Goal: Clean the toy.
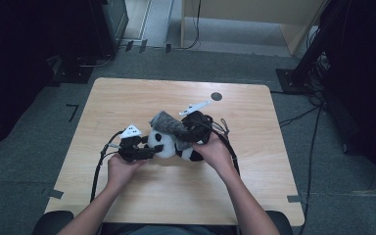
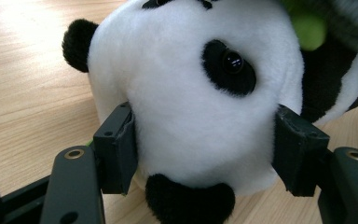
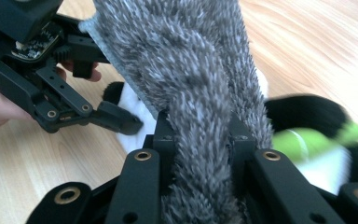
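A black-and-white panda plush (image 1: 165, 143) lies mid-table on the wooden table (image 1: 176, 191). My left gripper (image 1: 152, 149) is shut on its head; in the left gripper view the pads (image 2: 116, 149) press into both sides of the white head (image 2: 186, 107). A grey fuzzy cloth (image 1: 169, 123) drapes over the panda. My right gripper (image 1: 185, 129) is shut on that cloth, and in the right gripper view the cloth (image 3: 191, 93) runs up between its jaws (image 3: 200, 140). A green piece (image 3: 303, 140) sits at the panda's chest, blurred. One left gripper finger (image 3: 116, 119) touches the plush.
A small dark round spot (image 1: 217, 96) marks the table's far side. Cables trail from both grippers over the table's near half. A light wooden cabinet (image 1: 254, 19) stands beyond the table, and dark stands with cables (image 1: 318, 63) are at the right.
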`<control>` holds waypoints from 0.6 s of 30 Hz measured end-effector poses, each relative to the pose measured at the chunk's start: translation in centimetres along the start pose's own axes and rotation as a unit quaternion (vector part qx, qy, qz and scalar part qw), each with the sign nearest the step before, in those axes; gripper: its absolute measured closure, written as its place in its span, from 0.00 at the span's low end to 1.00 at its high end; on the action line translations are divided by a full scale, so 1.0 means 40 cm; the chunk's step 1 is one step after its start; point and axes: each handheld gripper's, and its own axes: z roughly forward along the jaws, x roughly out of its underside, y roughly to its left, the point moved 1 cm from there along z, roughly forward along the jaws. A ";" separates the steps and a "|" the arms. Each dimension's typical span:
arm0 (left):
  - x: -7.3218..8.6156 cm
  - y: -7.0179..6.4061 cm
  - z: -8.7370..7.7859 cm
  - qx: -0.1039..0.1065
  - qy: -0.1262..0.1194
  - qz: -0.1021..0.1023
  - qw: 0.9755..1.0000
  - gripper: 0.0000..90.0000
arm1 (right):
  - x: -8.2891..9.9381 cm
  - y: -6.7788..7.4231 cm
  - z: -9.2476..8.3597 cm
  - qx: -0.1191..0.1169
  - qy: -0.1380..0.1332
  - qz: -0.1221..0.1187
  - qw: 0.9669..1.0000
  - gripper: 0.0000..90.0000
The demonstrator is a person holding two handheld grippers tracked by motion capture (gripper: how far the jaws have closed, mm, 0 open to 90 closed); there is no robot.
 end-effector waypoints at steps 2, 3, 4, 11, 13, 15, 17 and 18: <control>0.000 0.001 0.000 0.001 -0.002 -0.005 1.000 0.37 | -0.004 0.005 0.014 0.002 -0.008 -0.015 1.000 0.76; 0.000 0.001 0.000 0.001 -0.002 -0.005 1.000 0.37 | -0.010 0.007 0.016 -0.001 -0.017 -0.018 1.000 0.68; 0.001 0.000 0.000 0.000 -0.002 -0.004 1.000 0.37 | -0.010 0.007 0.016 -0.001 -0.017 -0.018 1.000 0.68; 0.001 -0.002 0.000 -0.002 -0.001 -0.002 1.000 0.37 | -0.023 0.038 0.037 0.017 -0.044 -0.048 0.998 0.72; 0.000 -0.003 0.000 -0.003 -0.001 -0.003 1.000 0.37 | -0.026 0.061 0.052 0.025 -0.043 -0.062 0.997 0.80; 0.001 -0.004 0.001 -0.005 -0.003 -0.003 1.000 0.37 | -0.025 0.067 0.057 0.024 -0.041 -0.064 0.997 0.81; 0.001 -0.005 0.002 -0.006 -0.001 -0.003 1.000 0.37 | -0.022 0.079 0.073 0.017 -0.032 -0.072 0.997 0.83; 0.001 -0.004 0.002 -0.007 0.000 -0.003 1.000 0.37 | -0.016 0.084 0.081 0.016 -0.028 -0.078 0.996 0.84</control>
